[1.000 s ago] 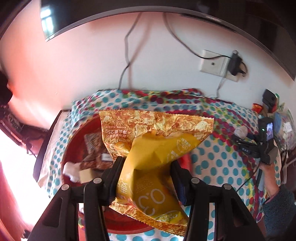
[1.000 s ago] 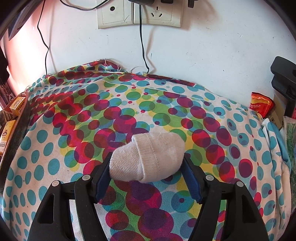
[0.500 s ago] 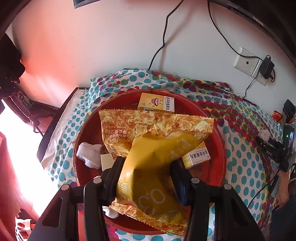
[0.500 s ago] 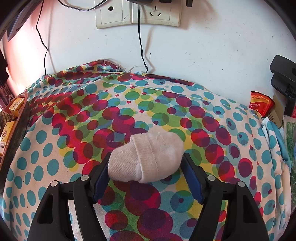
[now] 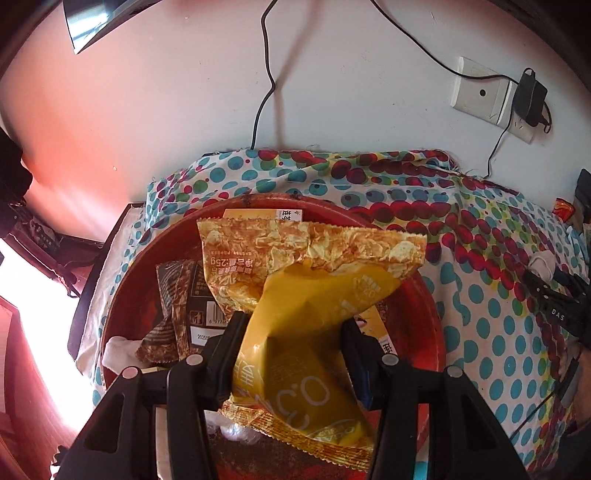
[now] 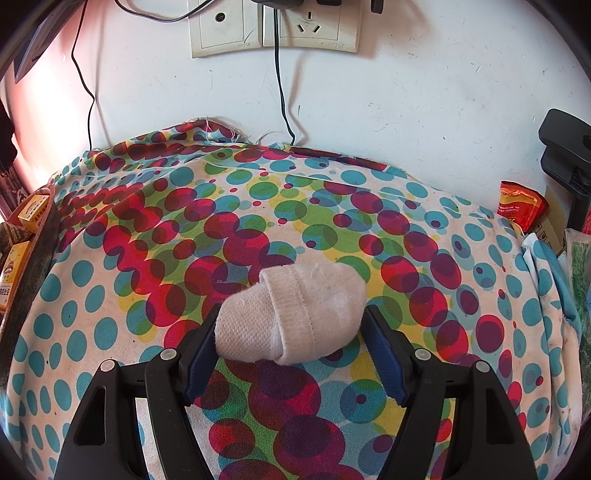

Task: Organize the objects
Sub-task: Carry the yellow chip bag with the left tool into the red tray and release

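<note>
Our left tool [image 5: 291, 343] grips a yellow snack bag [image 5: 306, 317] over the red tray [image 5: 417, 295], its long axis running near to far. Only the right view shows our right tool [image 6: 291, 332]: the rolled white sock [image 6: 291, 314] lies crosswise on the dotted surface [image 6: 147, 258], touching its left pad, right pad apart.

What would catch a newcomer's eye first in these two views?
In the left wrist view, a crinkled yellow snack bag is clamped in the left tool above a red tray that holds dark packets and small boxes. In the right wrist view, a rolled white sock sits between the fingers of the right tool on a bright dotted cloth, under wall sockets.
</note>
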Tool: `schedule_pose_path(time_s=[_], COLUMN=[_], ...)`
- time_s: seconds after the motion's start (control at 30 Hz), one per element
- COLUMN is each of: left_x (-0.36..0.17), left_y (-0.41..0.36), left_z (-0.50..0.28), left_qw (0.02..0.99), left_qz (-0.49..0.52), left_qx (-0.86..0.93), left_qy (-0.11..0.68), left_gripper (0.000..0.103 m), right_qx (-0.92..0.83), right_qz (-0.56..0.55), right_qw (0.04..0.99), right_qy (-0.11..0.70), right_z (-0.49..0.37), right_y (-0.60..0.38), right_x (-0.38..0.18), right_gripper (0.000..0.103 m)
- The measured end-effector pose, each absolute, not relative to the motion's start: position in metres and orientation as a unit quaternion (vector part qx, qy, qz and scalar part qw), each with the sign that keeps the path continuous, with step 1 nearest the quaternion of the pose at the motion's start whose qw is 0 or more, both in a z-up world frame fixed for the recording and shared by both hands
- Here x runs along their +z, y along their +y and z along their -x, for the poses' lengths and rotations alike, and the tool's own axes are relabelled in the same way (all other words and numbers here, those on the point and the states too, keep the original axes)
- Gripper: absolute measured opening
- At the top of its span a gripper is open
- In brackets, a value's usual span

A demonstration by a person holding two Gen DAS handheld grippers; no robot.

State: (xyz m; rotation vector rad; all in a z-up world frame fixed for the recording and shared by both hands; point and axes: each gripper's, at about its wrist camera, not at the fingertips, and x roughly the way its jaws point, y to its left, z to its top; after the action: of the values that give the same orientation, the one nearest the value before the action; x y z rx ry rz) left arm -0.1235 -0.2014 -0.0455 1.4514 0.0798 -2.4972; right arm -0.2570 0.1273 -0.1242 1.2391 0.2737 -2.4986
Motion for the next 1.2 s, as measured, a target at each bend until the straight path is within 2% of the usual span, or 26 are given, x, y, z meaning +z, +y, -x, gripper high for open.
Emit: schedule_pose_path(time_s=[0.43,0.77,0.93,1.2], left_x=[-0.076,-0.076,-0.063,-0.041], left_y=[-0.217,-0.218,-0.224,-0.205], left_z=[0.146,0.142,0.123,0.041], left_qw=[0.148,0.149,0.141,0.132], left_qz=[-0.512,-0.512,-0.494,-0.430], left_qx=[-0.846,-0.846,-0.855,-0.892], left_qy=[0.035,0.035,0.064,0.051], left_gripper=[0.052,0.056,0.056,0.057], right_qx=[-0.879,-0.880,-0.880,-0.879], right_qz=[-0.436,-0.437,-0.437,-0.437], right_qw=[0.168,0.162,0.162,0.163], right_qy=[0.096,0.094,0.094,0.094], right_z=[0.256,0.256,0.256,0.256], right_y=[0.128,0.129,0.129,0.130], right_x=[-0.126,-0.127,-0.128,-0.128], right_gripper=[0.072,0.076,0.077,0.078])
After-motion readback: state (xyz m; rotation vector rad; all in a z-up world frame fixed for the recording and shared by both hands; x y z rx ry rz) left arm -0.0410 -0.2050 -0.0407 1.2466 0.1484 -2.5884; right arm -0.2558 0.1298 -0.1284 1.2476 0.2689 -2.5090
